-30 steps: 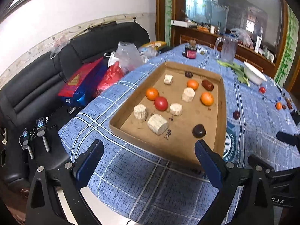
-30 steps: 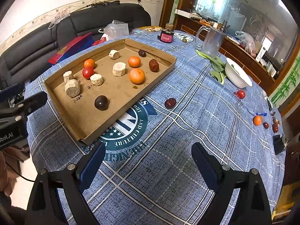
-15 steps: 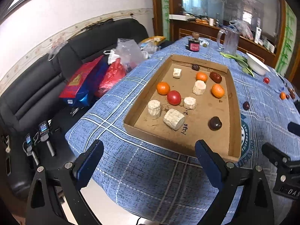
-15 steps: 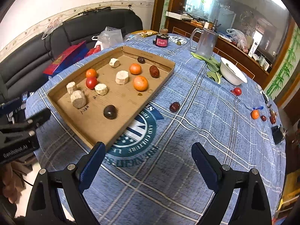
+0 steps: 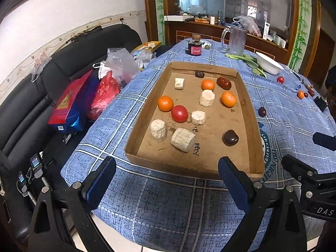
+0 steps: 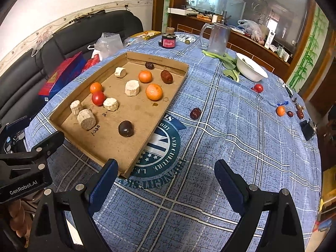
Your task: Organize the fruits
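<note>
Left wrist view:
Tray: the cardboard tray (image 5: pixel 251 113) holds oranges, a tomato (image 5: pixel 179 113), dark fruits and pale chunks.
Left gripper (image 5: pixel 166 178): poised above the tray's near rim, fingers spread wide, nothing held.

Right wrist view:
Stray fruit: a dark red jujube (image 6: pixel 195 113) lies on the cloth just beside the tray's right wall; a red tomato (image 6: pixel 258 88) and a small orange (image 6: pixel 280 110) sit well beyond it.
Right gripper (image 6: pixel 166 180): wide open, empty, raised near the tray's front corner.
Advice: likely reach for the jujube first, straddling it squarely since it may roll.
</note>
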